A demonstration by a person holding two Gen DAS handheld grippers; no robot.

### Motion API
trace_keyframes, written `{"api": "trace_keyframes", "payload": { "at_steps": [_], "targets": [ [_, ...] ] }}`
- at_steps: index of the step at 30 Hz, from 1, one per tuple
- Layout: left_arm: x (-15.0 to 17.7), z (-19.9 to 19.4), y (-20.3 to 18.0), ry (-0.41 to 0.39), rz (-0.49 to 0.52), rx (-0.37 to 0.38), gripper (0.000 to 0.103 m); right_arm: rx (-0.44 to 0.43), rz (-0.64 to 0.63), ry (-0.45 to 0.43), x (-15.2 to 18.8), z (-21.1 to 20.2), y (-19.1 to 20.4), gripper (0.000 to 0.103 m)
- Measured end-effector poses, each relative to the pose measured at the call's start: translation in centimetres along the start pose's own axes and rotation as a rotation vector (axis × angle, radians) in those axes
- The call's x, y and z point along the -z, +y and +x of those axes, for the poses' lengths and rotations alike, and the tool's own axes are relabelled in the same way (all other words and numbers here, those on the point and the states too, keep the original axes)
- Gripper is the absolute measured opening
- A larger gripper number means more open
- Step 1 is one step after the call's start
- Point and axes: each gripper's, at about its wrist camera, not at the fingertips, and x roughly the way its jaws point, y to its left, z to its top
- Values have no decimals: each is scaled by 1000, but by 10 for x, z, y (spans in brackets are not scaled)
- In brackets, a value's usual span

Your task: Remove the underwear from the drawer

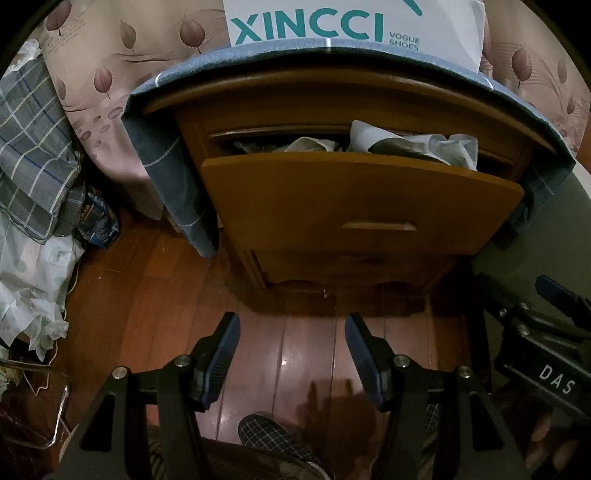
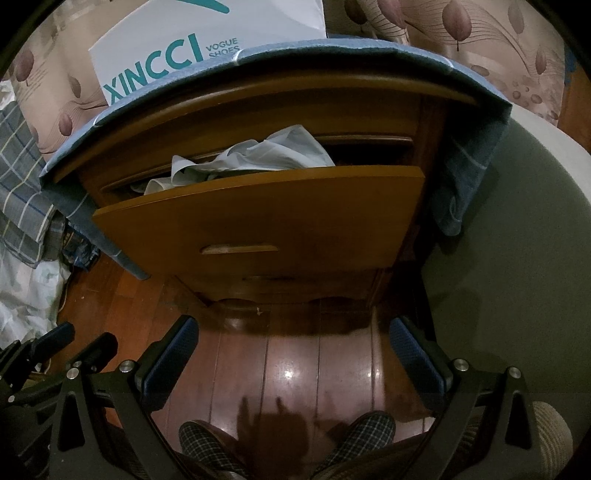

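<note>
A wooden nightstand's top drawer (image 1: 362,199) stands pulled out, also seen in the right wrist view (image 2: 258,218). Pale crumpled underwear (image 1: 417,146) bulges over its front edge; it shows as a light grey heap in the right wrist view (image 2: 255,158). My left gripper (image 1: 291,350) is open and empty, low over the floor in front of the nightstand. My right gripper (image 2: 293,354) is open and empty, at a similar distance; its body shows at the right edge of the left wrist view (image 1: 546,354).
A blue cloth (image 1: 162,155) drapes the nightstand top under a white XINCCI shoe bag (image 1: 332,22). A plaid quilt (image 1: 29,147) and bags lie left. A grey-green padded seat (image 2: 509,240) stands right. My slippered feet (image 2: 362,435) rest on the wooden floor (image 2: 295,369).
</note>
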Motion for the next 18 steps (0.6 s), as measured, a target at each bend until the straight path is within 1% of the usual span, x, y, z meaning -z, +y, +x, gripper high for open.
{"api": "trace_keyframes", "payload": {
  "at_steps": [3,7,16,17,18],
  "targets": [
    [0,0,1,0,-3,2,61,-4,4,-8,0,0,-1,102],
    [0,0,2,4,-12,6,61,-2,6,5,-1,0,-1,102],
    [-3,5,7,24,-44,24,61,-15,35,-10,-3,-6,-4,102],
    [-3,5,7,28,-48,26,61,-13,37,-22,-3,-7,-6,102],
    [-3,6,8,30,-50,28,61,1,42,-15,-4,-8,-6,102]
  ]
}}
